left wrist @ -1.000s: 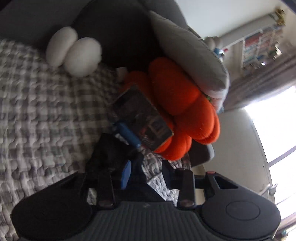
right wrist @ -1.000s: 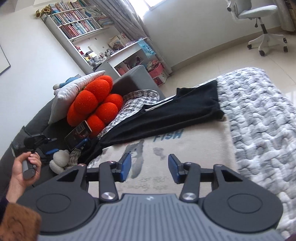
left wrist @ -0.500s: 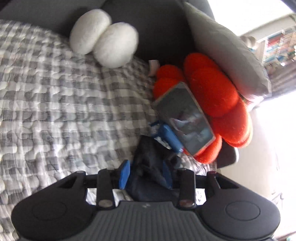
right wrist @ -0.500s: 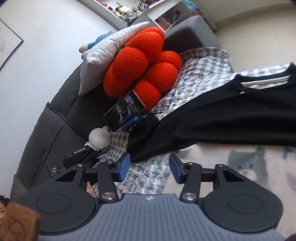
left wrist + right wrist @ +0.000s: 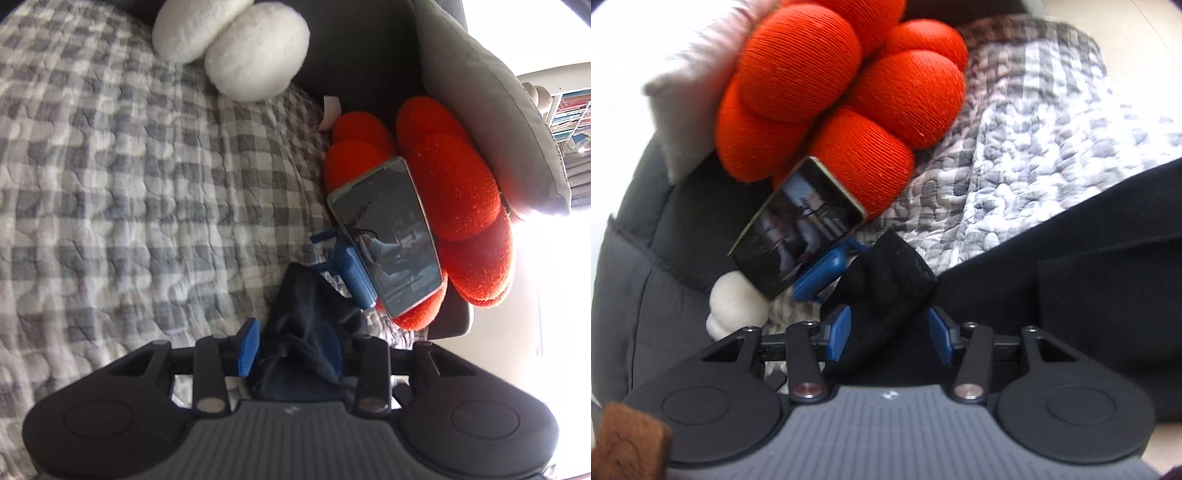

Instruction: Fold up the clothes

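Left wrist view: left gripper (image 5: 293, 345) fingers spread around bunched black garment (image 5: 303, 325) at lower centre; right gripper (image 5: 888, 338) fingers likewise wide astride its sleeve (image 5: 886, 280).

Each handheld unit has a ribbed grey body flanked by two round matte-black housings with a shallow disc pressed into each. The left gripper (image 5: 291, 347) and right gripper (image 5: 888, 338) both carry black linkage arms pinned with silver screws, ending in fingers (image 5: 839, 333) faced with blue pads. A fuzzy brown sleeve cuff (image 5: 626, 445) shows at the right wrist view's lower left corner.
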Motion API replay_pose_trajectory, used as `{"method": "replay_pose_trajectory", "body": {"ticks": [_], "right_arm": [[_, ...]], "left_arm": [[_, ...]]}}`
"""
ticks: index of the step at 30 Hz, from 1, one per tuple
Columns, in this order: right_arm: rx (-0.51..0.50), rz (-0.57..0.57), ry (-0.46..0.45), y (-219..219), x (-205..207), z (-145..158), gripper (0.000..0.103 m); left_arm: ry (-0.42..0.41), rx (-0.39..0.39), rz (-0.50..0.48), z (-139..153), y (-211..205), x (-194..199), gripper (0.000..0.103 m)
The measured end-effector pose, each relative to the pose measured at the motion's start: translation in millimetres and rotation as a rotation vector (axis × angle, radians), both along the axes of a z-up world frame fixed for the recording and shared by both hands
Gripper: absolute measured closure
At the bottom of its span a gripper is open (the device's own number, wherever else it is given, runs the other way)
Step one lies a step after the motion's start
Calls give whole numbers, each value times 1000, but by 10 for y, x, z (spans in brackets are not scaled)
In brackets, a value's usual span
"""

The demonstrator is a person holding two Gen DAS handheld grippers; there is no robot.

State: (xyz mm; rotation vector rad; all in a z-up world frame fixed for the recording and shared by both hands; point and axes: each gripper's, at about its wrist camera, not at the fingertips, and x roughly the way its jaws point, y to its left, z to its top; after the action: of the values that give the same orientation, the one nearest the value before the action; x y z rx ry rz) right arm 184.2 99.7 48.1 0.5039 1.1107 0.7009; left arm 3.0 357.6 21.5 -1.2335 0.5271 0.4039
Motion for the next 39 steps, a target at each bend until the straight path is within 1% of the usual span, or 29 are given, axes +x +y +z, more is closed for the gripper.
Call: {"method": "replay_pose_trajectory", "body": {"ticks": [5, 6, 8, 9, 12, 15, 17, 20, 23, 25, 26, 29, 32, 33, 35, 38, 39], "right_arm": [[-95, 3, -24, 327, 130, -148, 52], [-109, 5, -37, 366, 131, -163, 54], [-139, 6, -66, 425, 125, -170, 68], [-158, 4, -82, 437, 113, -154, 92], [-151, -15, -176, 348, 34, -2, 93], [-135, -26, -309, 117, -115, 307, 93], [-128, -36, -406, -74, -220, 540, 93], [-98, -78, -529, -495, -306, 918, 93], [-120, -142, -663, -1026, -440, 1225, 93], [-140, -187, -714, -1430, -542, 1330, 93], [-148, -216, -723, -1648, -581, 1349, 93], [-137, -324, -659, -2305, -590, 1242, 93], [-125, -406, -512, -2824, -538, 969, 93], [-123, -428, -479, -2959, -540, 883, 93], [-99, -457, -440, -3093, -567, 797, 93], [-58, -497, -386, -3263, -612, 686, 93], [-56, -502, -385, -3285, -635, 698, 93]], "left_arm": [[9, 1, -18, -25, -55, 95, 64], [13, 3, -24, -29, -66, 112, 64], [20, 11, -35, -34, -92, 142, 64], [22, 15, -41, -33, -102, 151, 64], [29, 33, -56, -23, -127, 152, 64], [32, 45, -64, -19, -148, 146, 64], [37, 52, -92, -14, -193, 172, 64], [41, 73, -183, 10, -353, 267, 64], [25, 87, -254, 49, -526, 349, 63], [9, 99, -303, 71, -642, 404, 62], [5, 112, -332, 84, -712, 433, 62], [0, 169, -414, 134, -934, 519, 62], [-13, 243, -492, 214, -1165, 579, 61], [-18, 269, -518, 240, -1243, 595, 60], [-16, 309, -565, 263, -1392, 611, 56], [11, 372, -602, 275, -1571, 654, 55], [19, 384, -606, 273, -1605, 665, 55]]}}
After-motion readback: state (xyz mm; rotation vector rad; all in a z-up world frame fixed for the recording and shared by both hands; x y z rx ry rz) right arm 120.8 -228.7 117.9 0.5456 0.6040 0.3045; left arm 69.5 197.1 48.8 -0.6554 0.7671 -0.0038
